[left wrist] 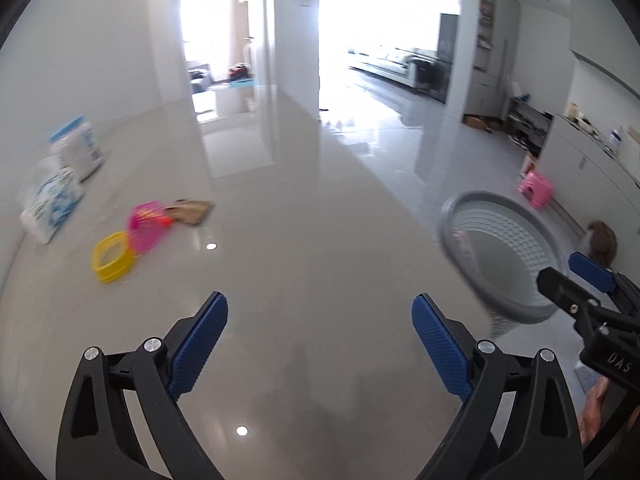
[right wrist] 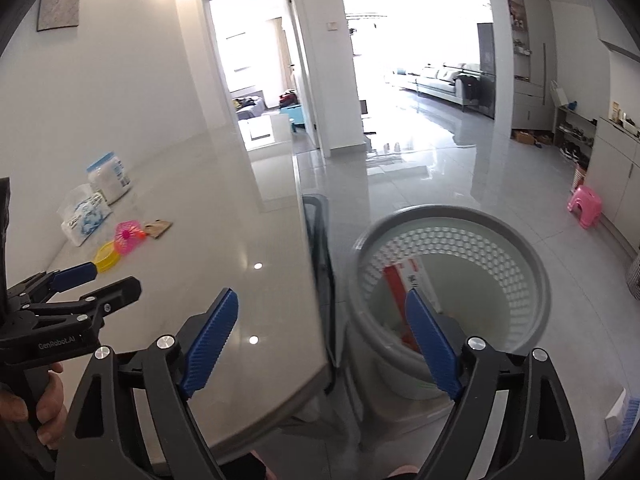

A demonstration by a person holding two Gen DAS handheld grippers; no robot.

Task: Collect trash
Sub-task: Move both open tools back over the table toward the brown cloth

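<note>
**Both grippers empty above table and bin**

Left black-and-blue hand-held gripper [left wrist: 320,340] hangs spread wide over the glossy grey table [left wrist: 300,240], nothing between its pads. Right gripper [right wrist: 322,330] (equally spread, empty) straddles the table edge and the grey perforated plastic wastebasket [right wrist: 536,264], which holds a red-and-white carton [right wrist: 400,280].

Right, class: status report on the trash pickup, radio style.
Both grippers, left gripper and right gripper, open, empty. Red-and-white carton in bin. Brown wrapper on table; path clear.
</note>
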